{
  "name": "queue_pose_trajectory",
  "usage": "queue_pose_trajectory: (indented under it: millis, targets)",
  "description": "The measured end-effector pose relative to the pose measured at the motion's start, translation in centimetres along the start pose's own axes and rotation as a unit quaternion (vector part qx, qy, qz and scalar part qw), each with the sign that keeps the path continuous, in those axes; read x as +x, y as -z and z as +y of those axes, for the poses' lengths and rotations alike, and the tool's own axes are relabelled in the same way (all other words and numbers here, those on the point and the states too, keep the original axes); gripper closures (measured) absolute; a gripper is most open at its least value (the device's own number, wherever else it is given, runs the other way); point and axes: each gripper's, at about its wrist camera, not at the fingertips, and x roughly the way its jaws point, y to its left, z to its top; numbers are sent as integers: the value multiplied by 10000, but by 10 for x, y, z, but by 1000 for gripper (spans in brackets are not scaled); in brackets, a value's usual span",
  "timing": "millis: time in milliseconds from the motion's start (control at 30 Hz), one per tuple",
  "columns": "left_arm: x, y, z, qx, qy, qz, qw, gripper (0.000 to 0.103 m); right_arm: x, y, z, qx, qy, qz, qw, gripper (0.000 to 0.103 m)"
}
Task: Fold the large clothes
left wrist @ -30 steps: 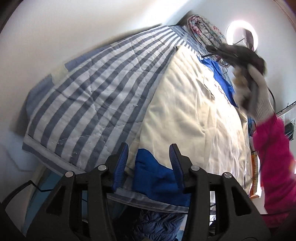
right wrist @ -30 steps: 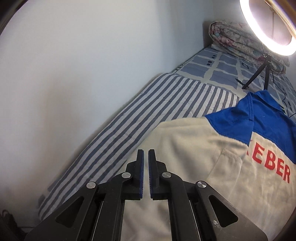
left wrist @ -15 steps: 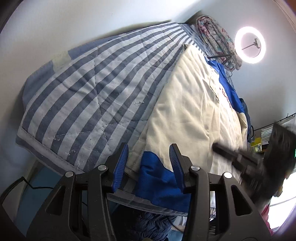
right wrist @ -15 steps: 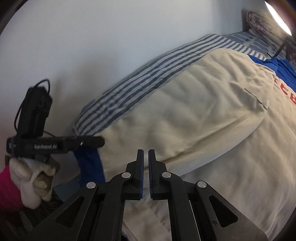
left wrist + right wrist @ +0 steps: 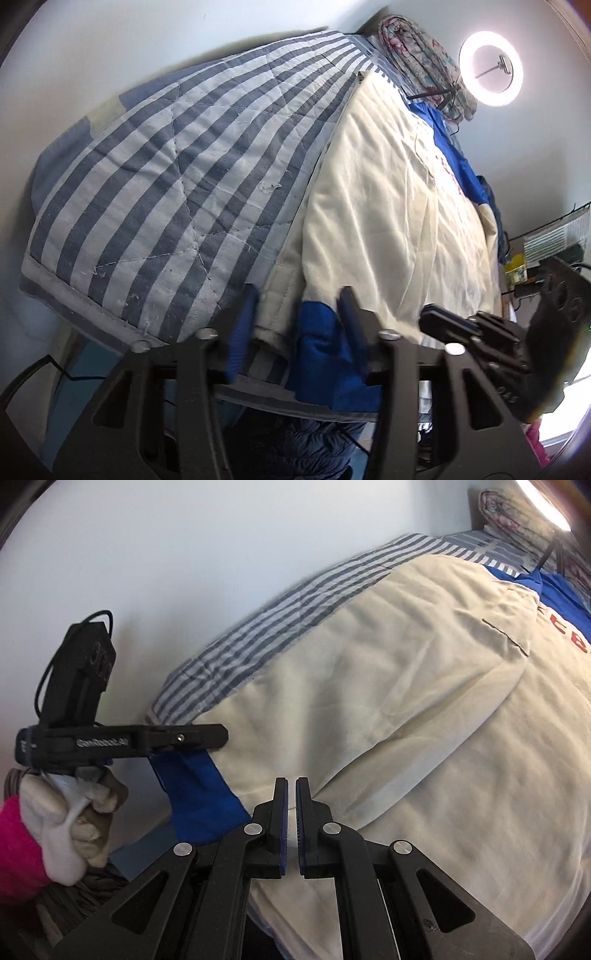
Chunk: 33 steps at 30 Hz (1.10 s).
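Pale walls enclose a bed under a blue-and-white striped quilt point(image 5: 155, 192), where a cream work jacket point(image 5: 388, 206) with blue trim lies flat, its long axis along the bed, collar toward the far ring light point(image 5: 491, 74). Left claw point(image 5: 295, 325) has just been closing around the blue hem band point(image 5: 317, 332), pads not yet pressing. Right claw point(image 5: 291, 812) hovers together, empty, over cream cloth. Soft, light, floppy fabric: best gripped at hem corners.

Black left gripper point(image 5: 218, 734) with "GenRobot.AI" lettering, blue-padded fingers point(image 5: 240, 325), silver screws; white knit glove point(image 5: 70, 812); magenta sleeve point(image 5: 14, 849).
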Motion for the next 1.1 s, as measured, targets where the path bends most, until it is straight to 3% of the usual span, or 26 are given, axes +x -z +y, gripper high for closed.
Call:
queue_pose_trajectory:
  millis: [67, 200, 333, 467, 600, 767, 833, 900, 1100]
  targets:
    - [1, 1, -2, 38, -57, -9, 10000, 80, 2, 0, 0, 36, 55, -19, 10000, 100]
    - [-5, 2, -12, 158, -66, -177, 9997, 87, 4, 6, -2, 280, 181, -93, 9994, 100]
    - [-15, 5, -26, 343, -8, -376, 9987, 88, 2, -2, -16, 658, 306, -338, 9968, 100]
    - [-21, 7, -38, 475, 76, -503, 9976, 89, 12, -22, -41, 980, 817, -429, 9909, 100]
    - [-26, 7, -46, 550, 231, -558, 9967, 90, 38, -24, -68, 1392, 746, -117, 9874, 100]
    - [-31, 8, -60, 782, 224, -667, 9944, 90, 25, -39, -76, 1436, 673, -131, 9873, 98]
    - [-33, 10, -66, 876, 209, -709, 9934, 90, 9, -53, -78, 1428, 672, -350, 9869, 83]
    - [-34, 12, -73, 1019, 155, -751, 9918, 90, -3, -71, -79, 1440, 631, -546, 9860, 48]
    - [-32, 14, -89, 1255, 146, -797, 9888, 90, 2, -123, -76, 1339, 605, -473, 9880, 46]
